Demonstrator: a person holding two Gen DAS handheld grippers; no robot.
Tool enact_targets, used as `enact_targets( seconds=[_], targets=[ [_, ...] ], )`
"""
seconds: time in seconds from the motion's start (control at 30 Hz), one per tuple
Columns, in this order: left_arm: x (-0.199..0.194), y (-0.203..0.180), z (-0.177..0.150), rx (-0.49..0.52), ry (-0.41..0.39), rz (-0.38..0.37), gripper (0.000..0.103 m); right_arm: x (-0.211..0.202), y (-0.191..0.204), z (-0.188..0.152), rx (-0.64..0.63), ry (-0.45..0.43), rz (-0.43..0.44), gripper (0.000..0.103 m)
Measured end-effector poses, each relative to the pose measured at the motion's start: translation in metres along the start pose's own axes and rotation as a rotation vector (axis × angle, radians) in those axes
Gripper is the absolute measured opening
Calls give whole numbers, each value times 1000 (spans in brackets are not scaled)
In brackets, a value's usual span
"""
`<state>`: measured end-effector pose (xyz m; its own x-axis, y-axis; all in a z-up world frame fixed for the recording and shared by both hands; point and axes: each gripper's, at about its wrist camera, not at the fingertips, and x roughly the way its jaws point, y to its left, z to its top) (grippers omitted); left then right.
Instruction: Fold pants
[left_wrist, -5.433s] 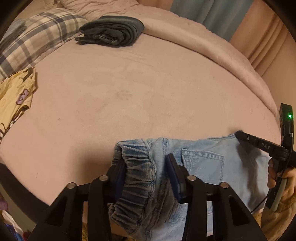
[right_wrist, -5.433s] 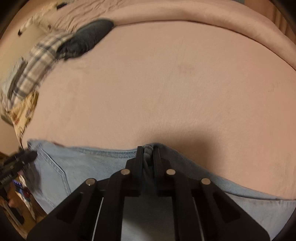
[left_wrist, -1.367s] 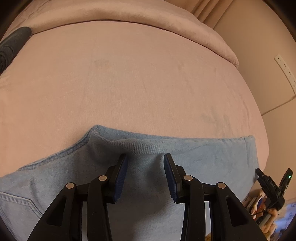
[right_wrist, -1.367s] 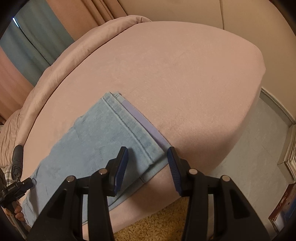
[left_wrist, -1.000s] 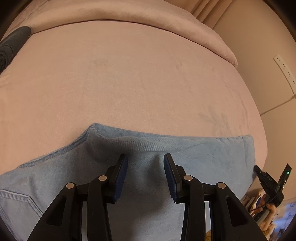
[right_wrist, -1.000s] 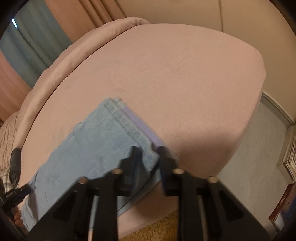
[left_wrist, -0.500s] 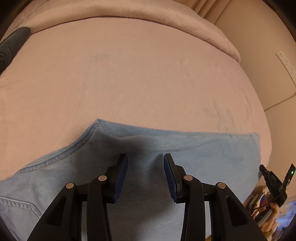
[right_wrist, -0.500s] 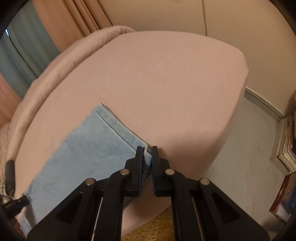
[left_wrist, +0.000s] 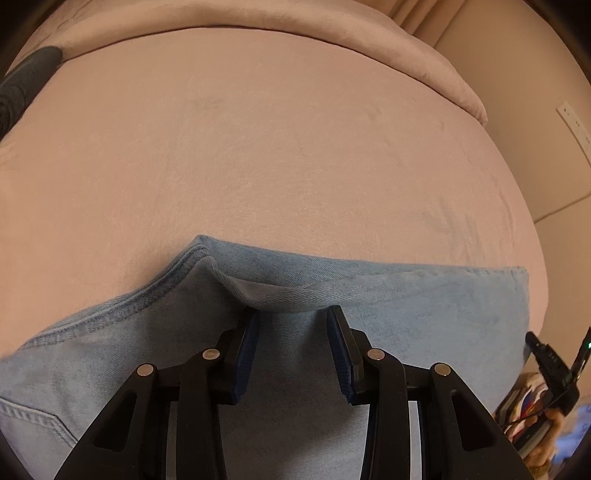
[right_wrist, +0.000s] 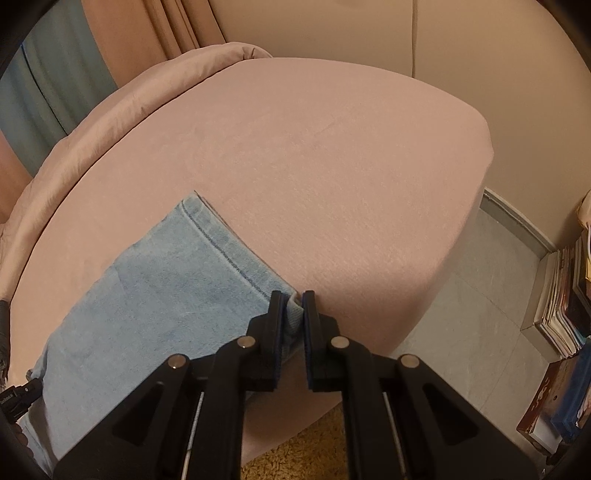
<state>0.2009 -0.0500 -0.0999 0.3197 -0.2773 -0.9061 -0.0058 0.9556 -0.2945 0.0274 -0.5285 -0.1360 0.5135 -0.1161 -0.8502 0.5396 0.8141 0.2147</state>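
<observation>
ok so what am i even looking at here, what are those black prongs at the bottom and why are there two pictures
The black prongs are hand-held claws, one in each of a person's hands, each with a camera looking along its two fingers. That gives two pictures, one from each hand.

Light blue denim pants lie flat on a pink plush bed.

In the left-hand picture, the left claw stands part open over the middle of the pants, where the cloth is bunched up; whether its pads press the cloth is unclear. At the right edge you glimpse the other claw.

In the right-hand picture, the right claw is shut on a corner of the leg hem. A stack of books sits on the floor.
</observation>
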Motion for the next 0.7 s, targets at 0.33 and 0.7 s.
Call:
enact_targets(
  seconds=[0.33,0.7],
  targets=[
    [-25,-7,-18,16,-8,-22,39,-30,13,-1,-125,-28,-76,28],
    [-18,-5,-48,81,-19,39,38,-11,41,-25,-220,79,23,34]
  ],
)
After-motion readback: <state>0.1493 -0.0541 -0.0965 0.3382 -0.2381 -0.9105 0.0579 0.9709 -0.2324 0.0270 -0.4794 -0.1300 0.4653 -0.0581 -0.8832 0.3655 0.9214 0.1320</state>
